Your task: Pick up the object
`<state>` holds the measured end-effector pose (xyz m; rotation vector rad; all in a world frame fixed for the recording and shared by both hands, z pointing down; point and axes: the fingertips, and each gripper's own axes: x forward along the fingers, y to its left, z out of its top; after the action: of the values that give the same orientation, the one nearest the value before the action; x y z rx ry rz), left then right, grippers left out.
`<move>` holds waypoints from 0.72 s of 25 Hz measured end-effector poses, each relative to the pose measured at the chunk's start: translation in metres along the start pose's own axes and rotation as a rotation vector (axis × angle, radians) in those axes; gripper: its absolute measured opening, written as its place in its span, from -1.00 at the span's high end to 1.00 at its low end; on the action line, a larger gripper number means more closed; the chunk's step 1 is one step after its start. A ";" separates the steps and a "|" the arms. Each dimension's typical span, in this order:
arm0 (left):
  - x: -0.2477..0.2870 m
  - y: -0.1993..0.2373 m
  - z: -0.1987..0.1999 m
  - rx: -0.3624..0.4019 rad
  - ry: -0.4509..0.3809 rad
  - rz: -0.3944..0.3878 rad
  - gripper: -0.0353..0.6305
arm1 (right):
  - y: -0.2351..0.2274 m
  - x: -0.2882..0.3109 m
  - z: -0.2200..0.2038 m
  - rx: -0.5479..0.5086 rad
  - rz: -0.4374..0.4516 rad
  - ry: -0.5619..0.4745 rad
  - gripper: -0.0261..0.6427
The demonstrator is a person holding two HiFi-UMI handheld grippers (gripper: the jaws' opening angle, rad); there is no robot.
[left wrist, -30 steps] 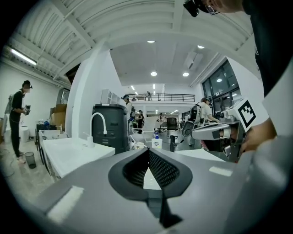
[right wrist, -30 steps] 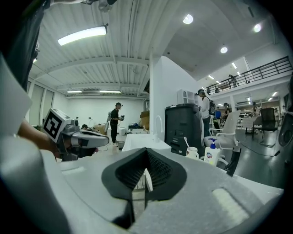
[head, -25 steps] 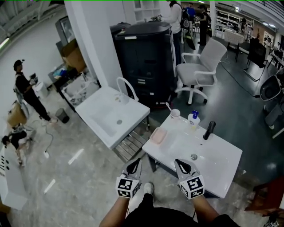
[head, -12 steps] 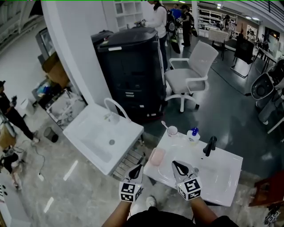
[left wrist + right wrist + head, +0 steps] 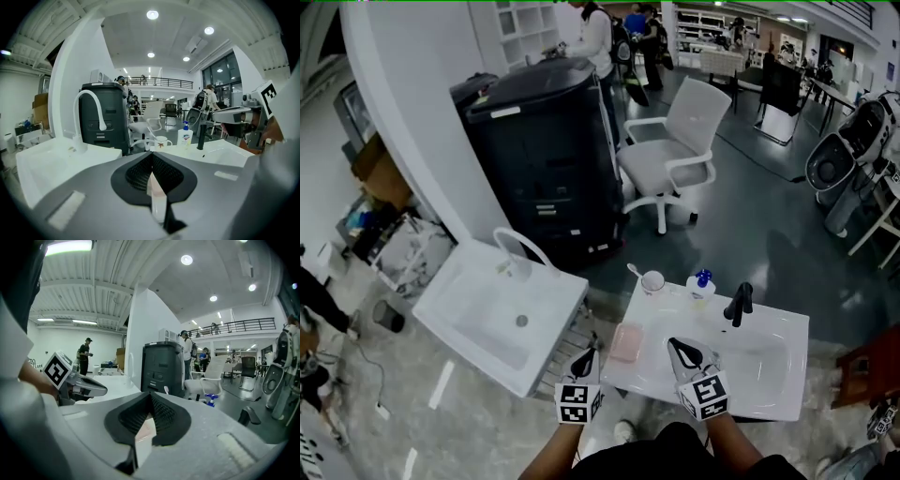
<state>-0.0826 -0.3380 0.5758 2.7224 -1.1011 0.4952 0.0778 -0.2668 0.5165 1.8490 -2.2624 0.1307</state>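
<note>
A white sink unit (image 5: 769, 380) stands just ahead of me. On its back rim are a black faucet (image 5: 739, 302), a blue-topped pump bottle (image 5: 700, 287) and a white mug (image 5: 652, 281) with a stick in it. A pink soap dish (image 5: 626, 342) lies on its left rim. My left gripper (image 5: 589, 354) hovers at the sink's left edge near the dish, jaws shut and empty. Over the basin's front, my right gripper (image 5: 679, 348) is also shut with nothing in it. The left gripper view shows the mug (image 5: 161, 141), the bottle (image 5: 185, 136) and the faucet (image 5: 202, 136) beyond the shut jaws.
A second white sink (image 5: 487, 314) with a white arched faucet (image 5: 520, 248) stands to the left. Behind are a large black machine (image 5: 539, 159), a white office chair (image 5: 670, 155) and people at the far shelves. A metal grate (image 5: 572, 337) lies between the sinks.
The head view has swung so the whole scene slides left and closer. Both grippers stay shut at the near sink's front, the left one now beside the pink dish.
</note>
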 end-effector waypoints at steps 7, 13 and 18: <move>0.031 -0.021 0.000 0.014 0.004 -0.094 0.79 | -0.035 -0.014 -0.006 0.008 -0.082 0.022 0.92; 0.051 -0.036 -0.008 0.025 0.034 -0.101 0.79 | -0.050 -0.019 -0.018 0.024 -0.087 0.054 0.92; 0.065 -0.041 -0.024 -0.011 0.077 -0.074 0.70 | -0.055 -0.023 -0.035 0.039 -0.057 0.092 0.92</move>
<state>-0.0162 -0.3438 0.6204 2.6987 -0.9780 0.5751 0.1392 -0.2493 0.5419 1.8841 -2.1586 0.2469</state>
